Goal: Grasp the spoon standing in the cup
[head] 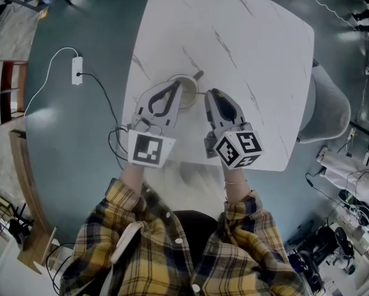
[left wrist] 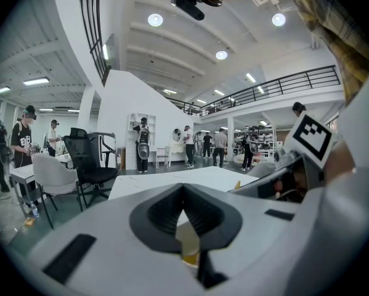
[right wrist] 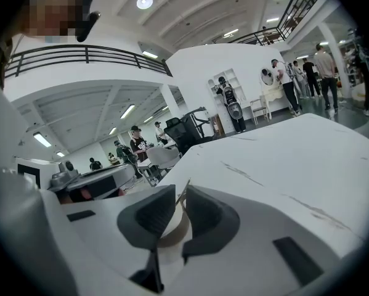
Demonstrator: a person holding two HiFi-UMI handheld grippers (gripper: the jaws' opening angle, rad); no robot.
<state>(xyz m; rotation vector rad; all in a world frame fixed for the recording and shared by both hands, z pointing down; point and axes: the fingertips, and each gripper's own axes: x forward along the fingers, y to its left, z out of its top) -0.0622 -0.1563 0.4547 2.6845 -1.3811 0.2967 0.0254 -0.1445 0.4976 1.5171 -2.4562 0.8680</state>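
The person stands at the near edge of a white table (head: 246,54) and holds both grippers over it, side by side. The cup (head: 188,93) is on the table just in front of them, between the two tips. The spoon (head: 197,76) stands in the cup and leans over the far right part of the rim, its handle pointing away from the person.

The left gripper (head: 174,85) lies over the left side of the cup. Its fingers are bowed and meet at the tips, so they make a closed loop. In the left gripper view the pale wall of the cup (left wrist: 188,242) shows low inside this loop. I cannot tell from here if the tips pinch the rim or are only above it.

The right gripper (head: 210,94) is just beside the right side of the cup. In the right gripper view its two fingers stand a little apart, with a narrow gap between them. Through this gap I see the curved rim of the cup (right wrist: 172,230) and the thin, tilted handle of the spoon (right wrist: 185,191). In the head view the spoon handle is apart from these tips.

A grey chair (head: 329,106) is at the right side of the table.
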